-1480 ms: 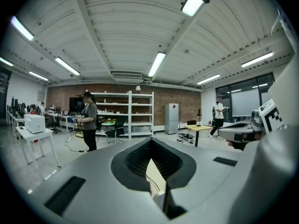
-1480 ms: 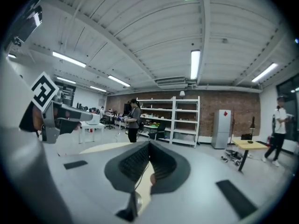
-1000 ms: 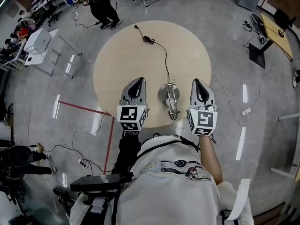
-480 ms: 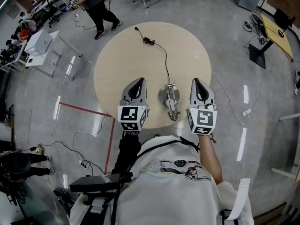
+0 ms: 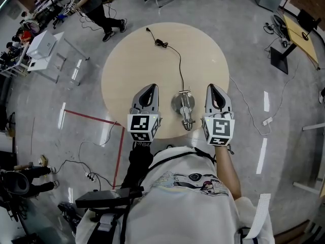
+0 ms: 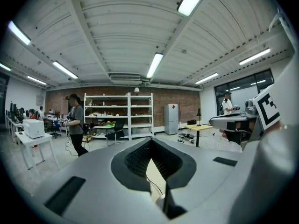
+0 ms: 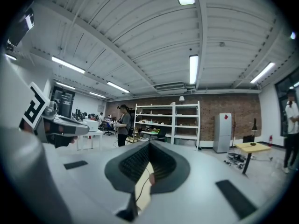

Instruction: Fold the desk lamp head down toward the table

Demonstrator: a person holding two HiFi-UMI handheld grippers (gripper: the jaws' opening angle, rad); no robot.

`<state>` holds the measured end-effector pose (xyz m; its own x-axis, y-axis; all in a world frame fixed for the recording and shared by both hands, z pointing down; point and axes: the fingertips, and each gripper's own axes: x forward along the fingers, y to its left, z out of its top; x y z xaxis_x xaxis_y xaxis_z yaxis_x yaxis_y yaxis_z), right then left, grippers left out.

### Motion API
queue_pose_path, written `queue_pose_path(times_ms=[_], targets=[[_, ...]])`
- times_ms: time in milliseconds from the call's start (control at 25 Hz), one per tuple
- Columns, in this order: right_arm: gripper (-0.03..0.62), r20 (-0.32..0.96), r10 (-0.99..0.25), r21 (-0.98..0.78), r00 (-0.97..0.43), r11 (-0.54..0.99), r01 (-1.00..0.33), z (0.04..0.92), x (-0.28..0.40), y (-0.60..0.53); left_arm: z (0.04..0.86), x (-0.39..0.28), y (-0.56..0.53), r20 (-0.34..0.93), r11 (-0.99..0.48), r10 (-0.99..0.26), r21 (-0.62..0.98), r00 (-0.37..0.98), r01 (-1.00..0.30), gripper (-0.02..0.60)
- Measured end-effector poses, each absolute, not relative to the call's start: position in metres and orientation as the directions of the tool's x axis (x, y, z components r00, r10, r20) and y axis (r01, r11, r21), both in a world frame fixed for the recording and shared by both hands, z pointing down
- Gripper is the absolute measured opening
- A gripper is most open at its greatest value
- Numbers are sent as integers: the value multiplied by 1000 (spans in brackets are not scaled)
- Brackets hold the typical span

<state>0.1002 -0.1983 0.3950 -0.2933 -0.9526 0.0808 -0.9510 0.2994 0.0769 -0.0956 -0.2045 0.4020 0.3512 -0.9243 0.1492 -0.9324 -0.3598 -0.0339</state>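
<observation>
A silver desk lamp [image 5: 184, 108] stands near the front edge of the round beige table [image 5: 132, 60], seen from above. Its black cable [image 5: 179, 65] runs to the table's far side. My left gripper [image 5: 152, 87] hovers just left of the lamp, shut and holding nothing. On the lamp's other side my right gripper [image 5: 211, 88] is also shut and empty. Neither touches the lamp. In the left gripper view the closed jaws [image 6: 150, 140] point level across the room. The right gripper view shows the same of the right gripper [image 7: 149, 143], with table and cable glimpsed between the jaw bases.
A person [image 5: 96, 1] walks on the grey floor beyond the table at the upper left. A white desk [image 5: 41, 44] stands at the left and a yellow desk [image 5: 300, 37] at the right. Red tape [image 5: 91, 117] and loose cables [image 5: 249, 111] lie on the floor. Shelves [image 6: 117, 115] line the brick wall.
Both grippers and the lamp have stayed put. The person beyond the table has walked further left.
</observation>
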Motion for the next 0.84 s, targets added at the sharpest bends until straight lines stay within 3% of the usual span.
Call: queue_pose_path(times_ms=[840], targets=[[3, 109, -950, 75, -292, 301, -951, 406, 98, -200, 410, -103, -207, 164, -346, -926, -17, 339, -938, 2]])
